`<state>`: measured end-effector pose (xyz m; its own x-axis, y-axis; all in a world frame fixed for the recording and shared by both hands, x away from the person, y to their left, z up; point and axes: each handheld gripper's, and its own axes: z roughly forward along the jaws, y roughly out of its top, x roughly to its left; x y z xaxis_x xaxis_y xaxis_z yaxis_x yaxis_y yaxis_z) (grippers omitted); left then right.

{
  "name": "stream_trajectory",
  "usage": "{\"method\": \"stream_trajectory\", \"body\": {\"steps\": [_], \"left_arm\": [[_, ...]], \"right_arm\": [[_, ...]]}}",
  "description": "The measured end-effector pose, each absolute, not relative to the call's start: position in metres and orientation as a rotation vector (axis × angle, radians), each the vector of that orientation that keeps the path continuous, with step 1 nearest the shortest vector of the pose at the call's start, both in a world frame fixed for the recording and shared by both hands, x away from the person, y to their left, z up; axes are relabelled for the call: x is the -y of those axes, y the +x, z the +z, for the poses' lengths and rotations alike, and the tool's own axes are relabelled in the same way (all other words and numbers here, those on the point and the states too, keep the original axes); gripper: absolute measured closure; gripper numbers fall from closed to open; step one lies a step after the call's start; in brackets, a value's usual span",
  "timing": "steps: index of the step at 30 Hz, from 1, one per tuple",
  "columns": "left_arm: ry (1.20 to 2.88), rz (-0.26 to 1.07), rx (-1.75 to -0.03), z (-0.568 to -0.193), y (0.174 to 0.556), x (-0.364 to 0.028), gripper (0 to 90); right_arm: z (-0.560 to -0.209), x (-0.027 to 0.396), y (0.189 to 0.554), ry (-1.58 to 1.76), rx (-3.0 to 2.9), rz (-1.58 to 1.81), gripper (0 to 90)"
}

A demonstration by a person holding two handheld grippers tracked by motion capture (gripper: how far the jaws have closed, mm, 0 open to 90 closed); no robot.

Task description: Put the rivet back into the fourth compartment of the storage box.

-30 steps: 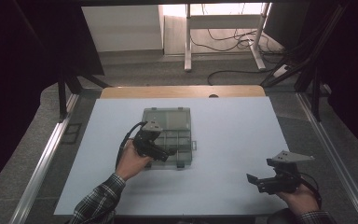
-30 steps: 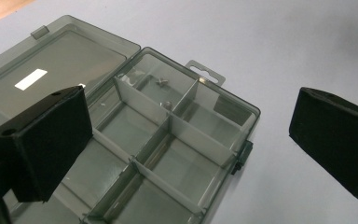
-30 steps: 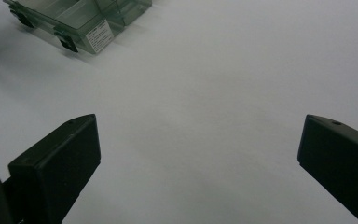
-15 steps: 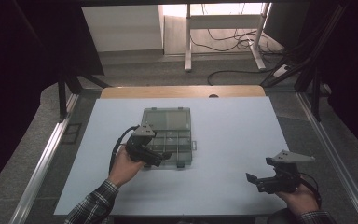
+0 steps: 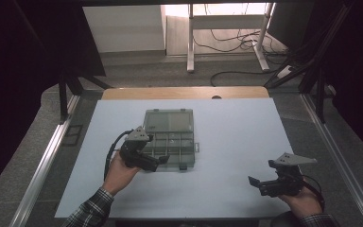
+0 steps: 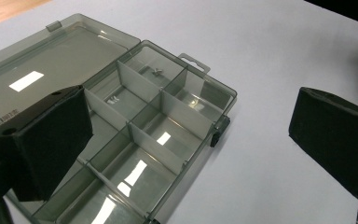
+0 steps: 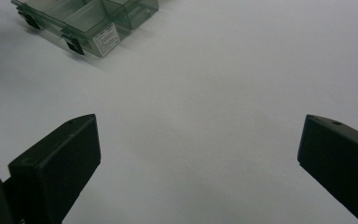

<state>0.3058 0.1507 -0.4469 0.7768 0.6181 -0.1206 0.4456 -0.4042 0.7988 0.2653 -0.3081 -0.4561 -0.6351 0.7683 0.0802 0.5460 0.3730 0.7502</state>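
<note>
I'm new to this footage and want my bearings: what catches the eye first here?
A smoky clear organizer box lies open mid-table on the pale tabletop, lid flat behind its divided tray. The left claw hovers wide open at the tray's near-left edge. The right claw waits open near the table's front right, apart from the box.

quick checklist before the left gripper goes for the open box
1. Left gripper open: ok, jaws wide apart.
2. Box lid open flat: ok.
3. Left gripper holds nothing: ok.
4. Compartments empty: not ok, small bits lie in two far ones; what they are, cannot tell.
5. Right gripper away from the box: ok, open over bare table.
6. Front latches undone: ok.
</note>
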Motion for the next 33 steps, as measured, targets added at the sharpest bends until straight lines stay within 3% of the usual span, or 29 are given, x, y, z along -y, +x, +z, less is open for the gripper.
{"method": "stream_trajectory", "body": {"steps": [33], "left_arm": [[2.049,0.292,-0.861,-0.452,0.272,-0.18,0.0]], "right_arm": [[-0.457,0.307,0.265,1.16,-2.369,1.105,0.0]]}}
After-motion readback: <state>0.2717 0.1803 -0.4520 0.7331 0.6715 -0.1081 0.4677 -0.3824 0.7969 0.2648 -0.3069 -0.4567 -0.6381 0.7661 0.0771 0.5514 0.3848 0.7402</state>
